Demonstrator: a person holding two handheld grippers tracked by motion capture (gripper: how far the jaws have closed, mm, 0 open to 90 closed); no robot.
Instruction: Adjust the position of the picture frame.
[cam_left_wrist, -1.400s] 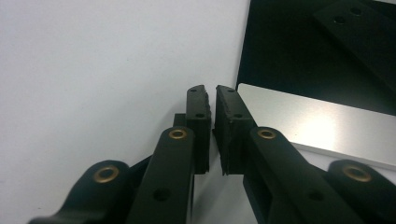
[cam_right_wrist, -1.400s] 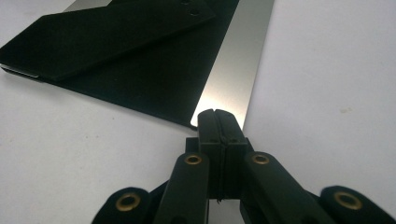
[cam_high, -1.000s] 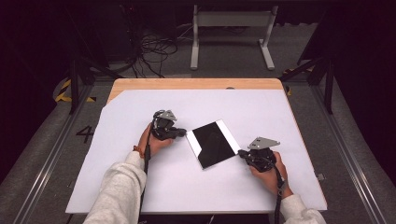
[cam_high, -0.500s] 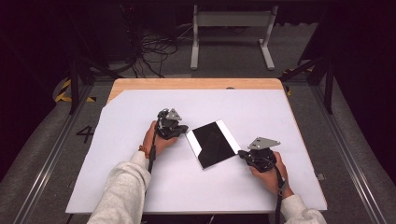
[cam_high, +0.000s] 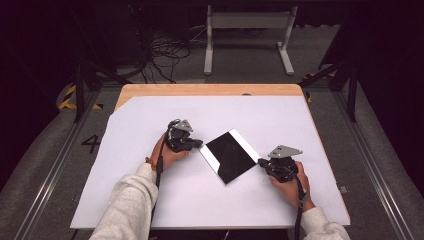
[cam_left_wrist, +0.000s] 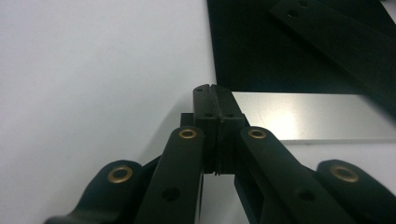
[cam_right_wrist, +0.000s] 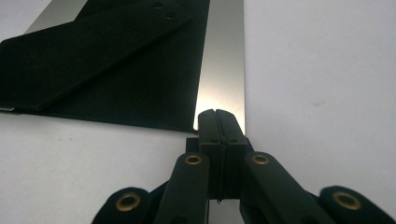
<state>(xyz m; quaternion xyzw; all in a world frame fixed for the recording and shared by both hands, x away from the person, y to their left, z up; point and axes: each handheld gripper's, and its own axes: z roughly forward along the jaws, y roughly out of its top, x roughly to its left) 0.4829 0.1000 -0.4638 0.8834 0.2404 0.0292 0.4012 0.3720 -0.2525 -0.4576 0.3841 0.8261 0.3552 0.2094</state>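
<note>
A flat black plate (cam_high: 230, 156) with silver strips along two edges lies at an angle in the middle of the white table sheet (cam_high: 150, 200). My left gripper (cam_high: 200, 144) is shut, and its tips rest against the plate's left corner. In the left gripper view the closed tips (cam_left_wrist: 215, 91) meet the edge of the silver strip (cam_left_wrist: 317, 116) with nothing between them. My right gripper (cam_high: 261, 161) is also shut and sits at the plate's right corner. In the right gripper view its tips (cam_right_wrist: 217, 114) touch the end of the silver strip (cam_right_wrist: 224, 65) beside the black face (cam_right_wrist: 140, 93).
A bare wooden edge (cam_high: 210, 90) shows along the table's far side. Beyond it on the floor stand a white metal frame (cam_high: 250, 30) and a tangle of cables (cam_high: 165, 55). Rails run along the floor on both sides of the table.
My left gripper has shifted a little to the right, up against the plate's left corner. The right gripper and the plate have hardly moved.
</note>
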